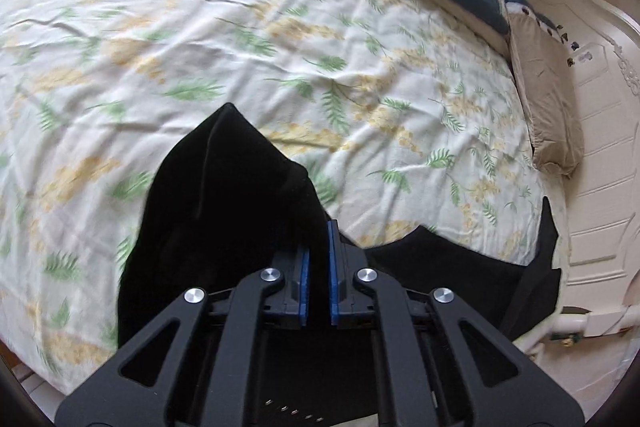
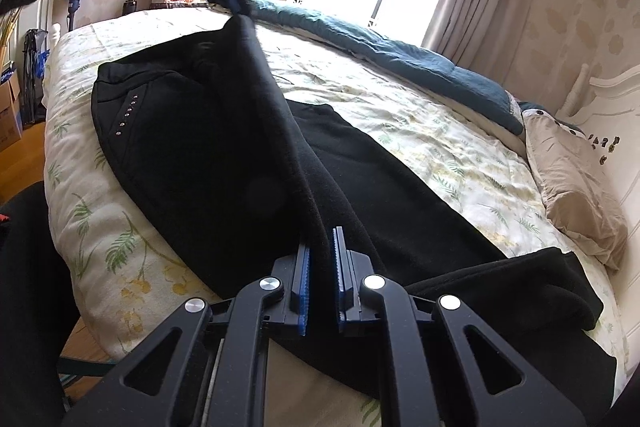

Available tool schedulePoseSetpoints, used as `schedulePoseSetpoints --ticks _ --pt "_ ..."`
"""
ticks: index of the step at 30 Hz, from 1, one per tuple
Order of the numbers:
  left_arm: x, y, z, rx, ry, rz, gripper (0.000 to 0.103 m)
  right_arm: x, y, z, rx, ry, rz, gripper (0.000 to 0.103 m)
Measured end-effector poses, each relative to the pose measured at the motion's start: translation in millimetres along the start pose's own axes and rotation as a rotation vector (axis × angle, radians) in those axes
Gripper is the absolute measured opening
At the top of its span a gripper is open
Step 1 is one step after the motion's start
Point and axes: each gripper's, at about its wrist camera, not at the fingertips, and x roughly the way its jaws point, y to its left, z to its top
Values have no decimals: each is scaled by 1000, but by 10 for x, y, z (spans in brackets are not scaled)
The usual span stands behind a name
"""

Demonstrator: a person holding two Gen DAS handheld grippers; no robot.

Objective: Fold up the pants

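Black pants [image 2: 200, 147] lie on the floral bed sheet [image 2: 440, 131], waist end at the left with small studs by a pocket. My right gripper [image 2: 320, 247] is shut on a raised fold of the pants near the front. My left gripper [image 2: 240, 11], held by a hand at the top left of the right wrist view, pinches the far end of that same fold and lifts it taut. In the left wrist view the left gripper [image 1: 318, 247] is shut on black cloth [image 1: 224, 195] that hangs over the sheet [image 1: 280, 47].
A dark teal blanket [image 2: 400, 55] lies along the far side of the bed. A beige pillow [image 2: 580, 187] sits by the white headboard [image 2: 616, 83] at the right. A window with curtains is behind. Boxes [image 2: 10, 107] and wood floor are at the left.
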Motion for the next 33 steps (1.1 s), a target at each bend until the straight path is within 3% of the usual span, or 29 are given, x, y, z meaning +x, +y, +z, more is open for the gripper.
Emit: schedulePoseSetpoints --ticks 6,12,16,21,25,29,31,33 --pt "-329 488 -924 -148 -119 -91 7 10 52 -68 -29 11 -10 10" --pt "-333 761 -1753 -238 -177 -129 7 23 86 -106 -51 41 -16 10" --pt "-166 837 -1962 -222 -168 -102 7 44 106 -137 -58 73 -11 13" --pt "-105 934 -2100 -194 -179 -113 12 -79 3 -144 24 97 52 30" --pt "-273 864 -2256 -96 -213 -92 14 -263 -274 -144 199 100 161 43" --pt "-527 760 -2376 -34 -251 -120 15 -396 -820 -115 430 99 181 51" --pt "-637 695 -2366 -20 -277 -131 22 -416 -1152 -87 503 95 138 51" --pt "-716 624 -2271 -16 -304 -144 39 -372 -1500 -15 529 119 20 52"
